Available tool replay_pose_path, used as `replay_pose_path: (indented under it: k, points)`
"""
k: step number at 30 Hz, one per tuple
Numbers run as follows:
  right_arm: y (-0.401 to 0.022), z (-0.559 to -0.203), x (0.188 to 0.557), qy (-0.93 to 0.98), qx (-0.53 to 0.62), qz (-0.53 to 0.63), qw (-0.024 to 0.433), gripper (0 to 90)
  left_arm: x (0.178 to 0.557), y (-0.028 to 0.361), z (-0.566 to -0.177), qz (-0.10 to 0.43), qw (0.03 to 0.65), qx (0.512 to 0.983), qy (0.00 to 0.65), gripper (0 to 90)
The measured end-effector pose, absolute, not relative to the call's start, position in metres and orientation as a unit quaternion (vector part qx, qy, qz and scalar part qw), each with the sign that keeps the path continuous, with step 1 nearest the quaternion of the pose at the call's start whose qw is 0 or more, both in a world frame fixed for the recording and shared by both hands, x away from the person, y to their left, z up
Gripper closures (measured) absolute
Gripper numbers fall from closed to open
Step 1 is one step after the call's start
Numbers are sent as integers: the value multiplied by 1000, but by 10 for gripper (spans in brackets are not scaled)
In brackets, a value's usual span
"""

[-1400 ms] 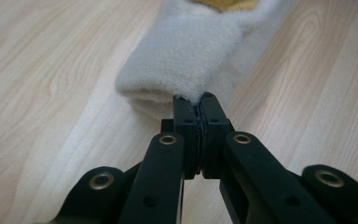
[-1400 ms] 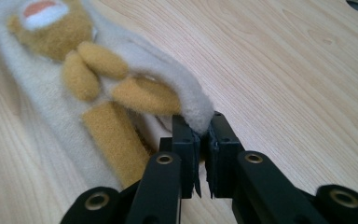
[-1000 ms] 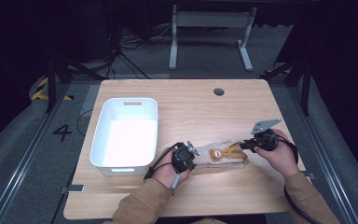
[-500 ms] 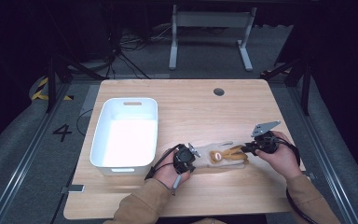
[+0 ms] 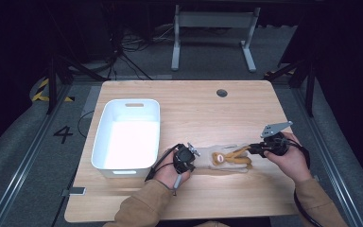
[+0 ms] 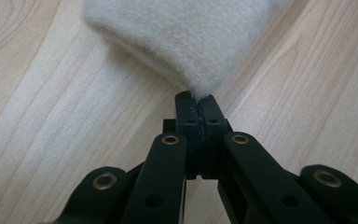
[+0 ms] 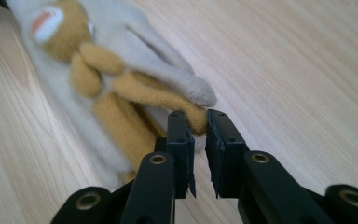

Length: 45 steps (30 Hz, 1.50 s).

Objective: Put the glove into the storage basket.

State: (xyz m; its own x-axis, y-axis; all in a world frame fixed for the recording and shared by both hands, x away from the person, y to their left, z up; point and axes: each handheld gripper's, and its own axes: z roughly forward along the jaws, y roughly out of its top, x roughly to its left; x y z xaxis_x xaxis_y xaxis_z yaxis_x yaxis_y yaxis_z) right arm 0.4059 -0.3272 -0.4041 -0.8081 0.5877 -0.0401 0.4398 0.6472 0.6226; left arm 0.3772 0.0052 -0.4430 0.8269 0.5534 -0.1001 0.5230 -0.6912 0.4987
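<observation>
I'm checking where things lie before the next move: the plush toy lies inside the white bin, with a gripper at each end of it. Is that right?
Not quite. The plush toy lies on the wooden table, to the right of the white bin, as the high view shows. The left gripper and right gripper are indeed at its two ends.

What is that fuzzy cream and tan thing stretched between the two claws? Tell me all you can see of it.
The fuzzy glove looks like soft cream fleece with a tan animal figure on it, whose face has a white and orange patch, and tan finger-like parts. It lies flat on the wooden table, right of the white bin. The left gripper is shut on its cream edge. The right gripper has a tan fingertip between its jaws, which have just been opening; a small gap shows.
</observation>
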Motion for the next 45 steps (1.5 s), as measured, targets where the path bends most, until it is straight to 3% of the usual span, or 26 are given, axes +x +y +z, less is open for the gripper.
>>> replay_pose_path:
  k: [14,21,35,42,45]
  points:
    - [-338,-395,399,897,302,301,118,799,378,20,-419,22,299,902,311,696]
    - [-347,-393,393,887,317,312,123,779,375,22,-398,25,313,898,309,665]
    - [-366,-394,387,869,349,326,128,680,382,4,-379,36,329,905,267,483]
    - [-371,-395,389,859,366,340,114,642,394,-2,-380,28,315,916,246,478]
    - [-373,-397,391,856,370,343,110,635,400,-8,-380,17,323,917,234,426]
